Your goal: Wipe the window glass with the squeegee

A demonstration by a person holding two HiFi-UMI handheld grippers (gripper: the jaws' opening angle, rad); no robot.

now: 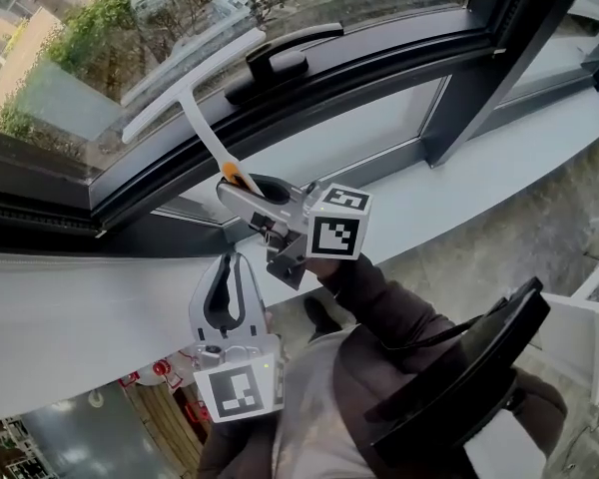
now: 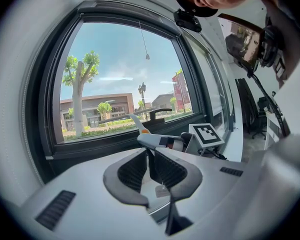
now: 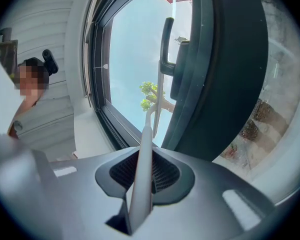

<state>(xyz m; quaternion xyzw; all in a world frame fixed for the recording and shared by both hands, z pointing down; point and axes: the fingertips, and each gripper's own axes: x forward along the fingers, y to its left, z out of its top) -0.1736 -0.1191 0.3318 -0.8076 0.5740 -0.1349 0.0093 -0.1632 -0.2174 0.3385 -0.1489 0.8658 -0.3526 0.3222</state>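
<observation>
right tongs [image 1: 245,186] clamp the squeegee [image 1: 192,78], left tongs [image 1: 230,272] closed and empty; operator should press blade flat on glass [image 1: 90,38], even pressure, clear of latch [image 1: 280,60].

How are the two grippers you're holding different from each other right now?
The right gripper is clamped on the squeegee handle; the left gripper is shut on nothing. The right one reaches up to the window glass; the left sits lower, away from it. Both carry a cube with square markers.
</observation>
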